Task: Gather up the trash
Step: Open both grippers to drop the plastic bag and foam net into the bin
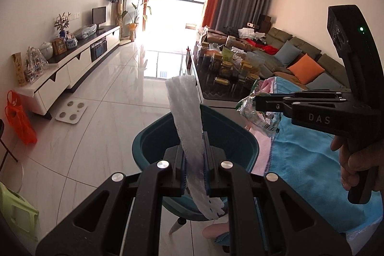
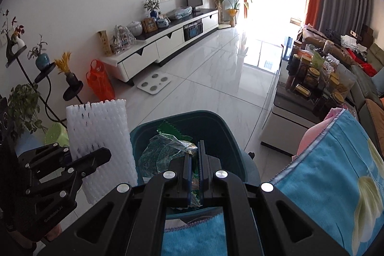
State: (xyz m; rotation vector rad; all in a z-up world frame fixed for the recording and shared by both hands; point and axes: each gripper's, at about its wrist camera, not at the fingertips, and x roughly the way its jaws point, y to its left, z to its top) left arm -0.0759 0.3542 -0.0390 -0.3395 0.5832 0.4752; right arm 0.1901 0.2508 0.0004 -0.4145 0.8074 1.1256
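My left gripper (image 1: 195, 148) is shut on a white foam net sleeve (image 1: 184, 109) and holds it upright above the teal bin (image 1: 230, 136). The sleeve also shows in the right wrist view (image 2: 100, 136), with the left gripper (image 2: 103, 155) at its side. My right gripper (image 2: 195, 155) is shut on a crumpled clear-and-green plastic wrapper (image 2: 165, 148) over the teal bin (image 2: 223, 136). In the left wrist view the right gripper (image 1: 256, 104) holds that wrapper (image 1: 259, 116) to the right of the bin's rim.
A blue and pink towel (image 1: 304, 160) covers the surface right of the bin. A coffee table with several jars (image 1: 228, 73) stands beyond. A TV cabinet (image 1: 79, 64), a white scale (image 1: 72, 109), an orange bag (image 1: 19, 119) and a green stool (image 1: 16, 210) stand left.
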